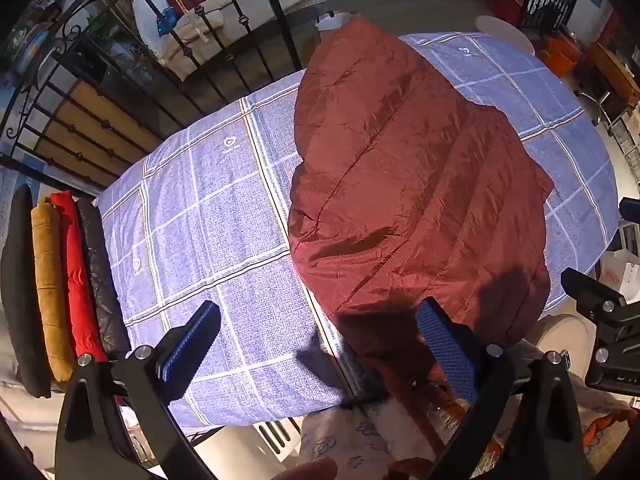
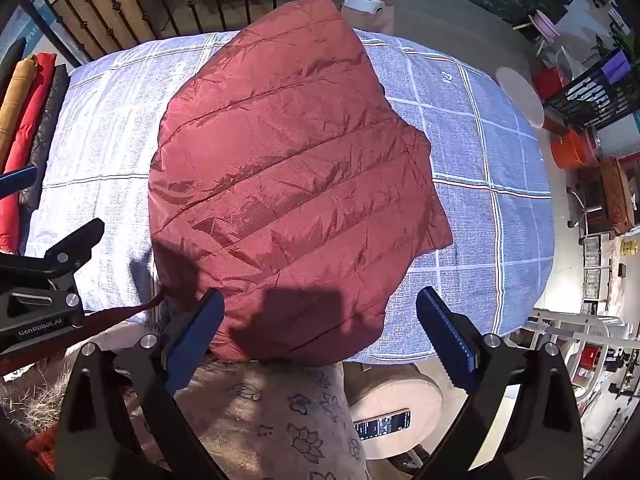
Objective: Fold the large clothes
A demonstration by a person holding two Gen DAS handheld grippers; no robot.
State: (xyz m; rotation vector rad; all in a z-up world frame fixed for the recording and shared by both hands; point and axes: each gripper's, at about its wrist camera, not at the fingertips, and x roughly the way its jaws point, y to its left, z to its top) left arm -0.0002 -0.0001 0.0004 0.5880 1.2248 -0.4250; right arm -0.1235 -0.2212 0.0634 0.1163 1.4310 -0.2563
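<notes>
The maroon quilted jacket (image 2: 288, 184) is lying as a compact bundle on the checked blue bedsheet (image 2: 472, 168), apparently already folded. Left gripper (image 1: 320, 344) and right gripper (image 2: 320, 328) are hovering spread wide, holding nothing, over the jacket's near edge.

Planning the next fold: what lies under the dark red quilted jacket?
The dark red quilted jacket lies on a blue checked cloth that shows around it. Anything beneath the jacket itself is covered.
</notes>
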